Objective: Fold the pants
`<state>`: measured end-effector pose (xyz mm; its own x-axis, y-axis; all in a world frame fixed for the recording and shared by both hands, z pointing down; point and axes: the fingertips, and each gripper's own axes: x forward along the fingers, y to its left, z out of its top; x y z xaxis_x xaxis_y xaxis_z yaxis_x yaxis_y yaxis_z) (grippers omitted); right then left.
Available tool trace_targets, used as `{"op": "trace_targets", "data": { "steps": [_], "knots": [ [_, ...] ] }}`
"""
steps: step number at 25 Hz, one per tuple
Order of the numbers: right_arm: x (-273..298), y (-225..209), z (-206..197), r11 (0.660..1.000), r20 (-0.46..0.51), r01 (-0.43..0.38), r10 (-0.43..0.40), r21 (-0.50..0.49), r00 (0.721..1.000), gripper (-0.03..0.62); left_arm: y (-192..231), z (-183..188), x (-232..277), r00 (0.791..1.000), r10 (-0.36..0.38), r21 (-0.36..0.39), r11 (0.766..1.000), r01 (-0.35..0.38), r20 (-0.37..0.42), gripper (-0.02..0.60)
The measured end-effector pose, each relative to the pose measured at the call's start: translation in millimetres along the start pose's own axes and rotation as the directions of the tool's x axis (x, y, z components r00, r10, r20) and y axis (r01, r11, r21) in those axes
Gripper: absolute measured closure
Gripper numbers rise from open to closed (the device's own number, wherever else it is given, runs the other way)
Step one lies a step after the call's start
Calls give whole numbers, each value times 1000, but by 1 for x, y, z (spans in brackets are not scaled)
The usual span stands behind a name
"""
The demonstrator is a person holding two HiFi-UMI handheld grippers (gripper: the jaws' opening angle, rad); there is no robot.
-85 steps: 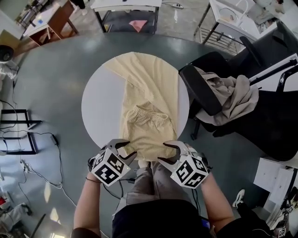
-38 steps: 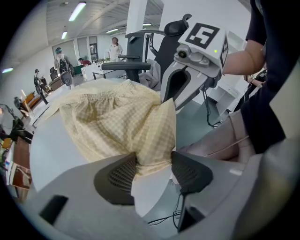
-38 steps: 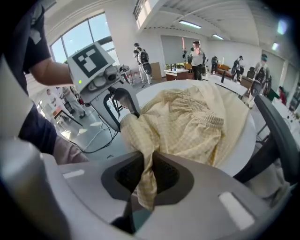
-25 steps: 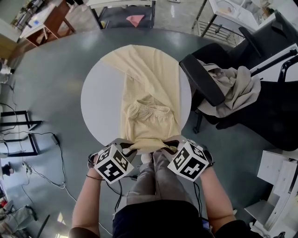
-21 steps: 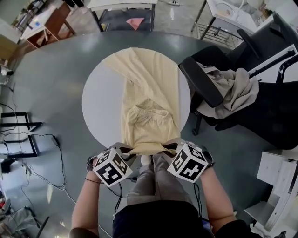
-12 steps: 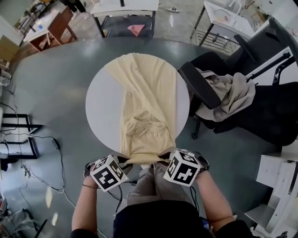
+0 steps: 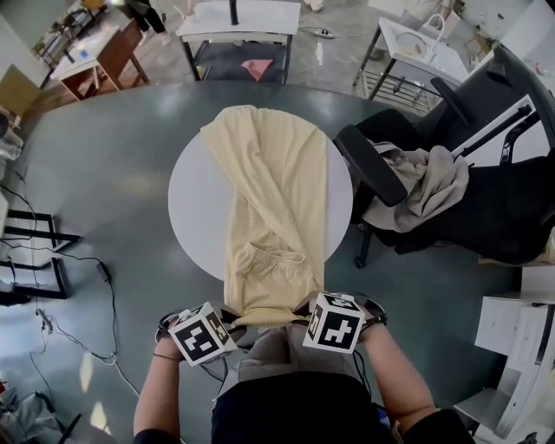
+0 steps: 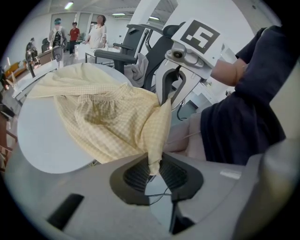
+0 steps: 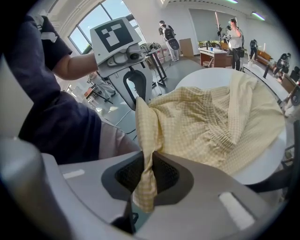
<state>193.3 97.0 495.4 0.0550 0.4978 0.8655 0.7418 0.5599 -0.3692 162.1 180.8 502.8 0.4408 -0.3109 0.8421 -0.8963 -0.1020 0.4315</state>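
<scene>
Closed narrow on a bunched corner of the pants (image 8: 108,117) at the left gripper (image 8: 153,171), with cloth squeezed between the ribbed pads and rising straight out of them. Likewise at the right gripper (image 9: 146,176): jaws clamped on the other corner, with a short tail of checked yellow fabric hanging below the pads. Held side by side, near each other, just off the near edge of the round white desk (image 7: 195,208), above the person's lap (image 7: 277,347). Stretched between the two, the near end of the garment, clear of the desk's near edge and sagging a little in the middle. Beyond that, spread along the desk from near edge to far edge, right of centre, with the gathered waistband (image 7: 269,256) showing toward the near edge and one leg slanting over to the far-left edge. Bare desk top along the left edge and in a thin strip along the right.

Just beside the desk's right edge, a black office chair (image 7: 381,173), armrest close to the rim, with a beige garment (image 7: 434,182) heaped on the seat. Around the desk, grey floor (image 7: 104,156), with cables (image 7: 69,321) trailing at the left near a black metal frame (image 7: 35,251). Past the far edge, well apart, a white table (image 7: 238,17) with a pink cloth (image 7: 257,68) on the dark shelf below its top. In both gripper views, people (image 8: 74,33) standing far off in the room, too small for detail.
</scene>
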Motion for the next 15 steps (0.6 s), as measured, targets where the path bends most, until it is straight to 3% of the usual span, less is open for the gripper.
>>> {"op": "trace_targets", "data": {
  "steps": [6, 15],
  "knots": [
    [-4, 9, 4, 1000, 3, 5, -5, 3, 1000, 546, -12, 2, -14, 1000, -8, 35, 999, 7, 28, 523],
    [-38, -20, 25, 999, 50, 47, -46, -13, 998, 543, 6, 28, -45, 996, 3, 44, 999, -7, 92, 525]
  ]
}}
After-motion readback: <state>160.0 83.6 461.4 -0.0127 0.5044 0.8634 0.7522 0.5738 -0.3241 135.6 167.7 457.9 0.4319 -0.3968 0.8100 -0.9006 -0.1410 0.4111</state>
